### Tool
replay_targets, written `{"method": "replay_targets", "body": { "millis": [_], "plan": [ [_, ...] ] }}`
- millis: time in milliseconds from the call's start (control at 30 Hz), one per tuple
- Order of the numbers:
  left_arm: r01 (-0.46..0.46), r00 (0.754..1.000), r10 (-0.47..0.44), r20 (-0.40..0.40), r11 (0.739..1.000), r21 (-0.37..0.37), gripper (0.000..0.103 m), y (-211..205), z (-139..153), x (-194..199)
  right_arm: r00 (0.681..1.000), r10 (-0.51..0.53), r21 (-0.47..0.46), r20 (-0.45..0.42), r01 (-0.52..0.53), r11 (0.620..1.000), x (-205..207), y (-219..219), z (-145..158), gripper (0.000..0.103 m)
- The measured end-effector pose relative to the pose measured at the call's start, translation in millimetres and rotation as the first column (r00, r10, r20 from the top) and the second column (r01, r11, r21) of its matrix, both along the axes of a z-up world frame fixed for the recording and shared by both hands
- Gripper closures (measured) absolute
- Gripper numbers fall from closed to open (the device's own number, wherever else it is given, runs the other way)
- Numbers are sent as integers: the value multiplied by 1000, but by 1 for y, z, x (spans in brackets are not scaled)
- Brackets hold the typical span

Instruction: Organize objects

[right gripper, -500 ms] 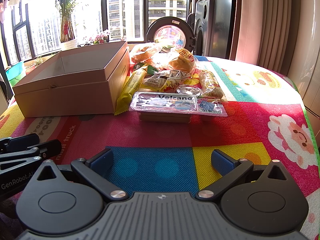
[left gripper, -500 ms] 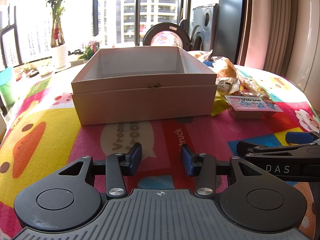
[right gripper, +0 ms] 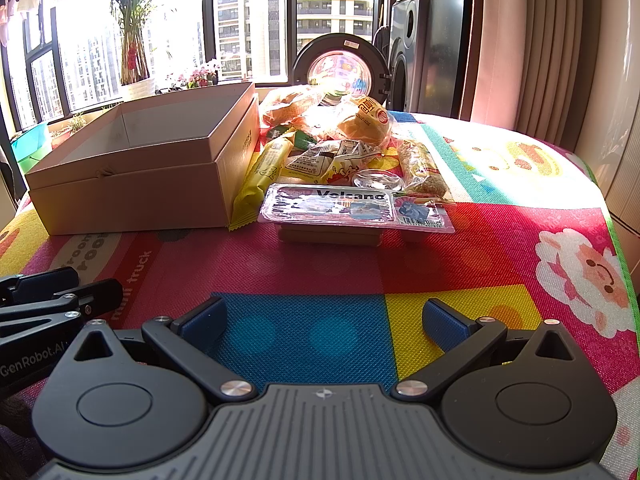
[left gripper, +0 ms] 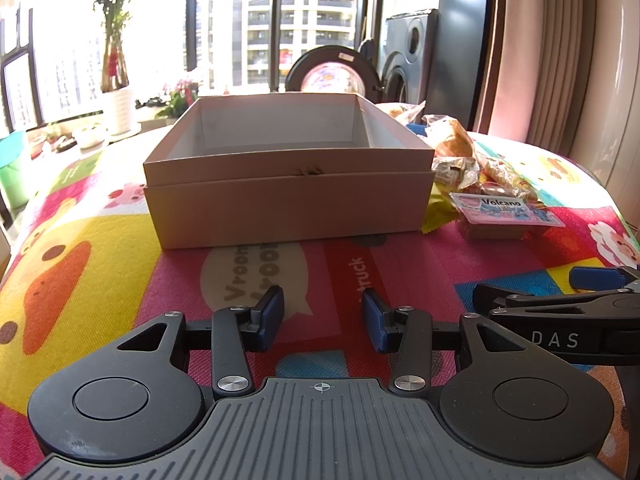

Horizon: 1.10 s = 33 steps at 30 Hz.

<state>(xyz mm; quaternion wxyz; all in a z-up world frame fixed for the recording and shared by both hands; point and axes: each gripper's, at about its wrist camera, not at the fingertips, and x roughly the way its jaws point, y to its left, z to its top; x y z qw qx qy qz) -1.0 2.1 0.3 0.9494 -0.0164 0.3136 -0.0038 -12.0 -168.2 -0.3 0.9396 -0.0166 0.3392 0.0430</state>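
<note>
Right wrist view places the Volcano tray pack at frame centre, long axis crosswise, ahead of the wide-spread, empty right gripper, the nearer tool; the left gripper, partly parted and empty, faces the box.

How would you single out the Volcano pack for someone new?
Find the open cardboard box on the colourful mat; the snack pile lies at its right. The Volcano pack is the flat sealed tray at the pile's near edge, the only rigid one, "Volcano" printed on top.
</note>
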Motion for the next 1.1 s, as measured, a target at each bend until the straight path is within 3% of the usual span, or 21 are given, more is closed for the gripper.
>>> {"method": "replay_targets", "body": {
  "millis": [1100],
  "plan": [
    [-2, 1000, 2, -2, 1000, 25, 55, -6, -1, 3, 1000, 0, 0, 0, 0, 1000, -1, 0, 1, 0]
  ]
}}
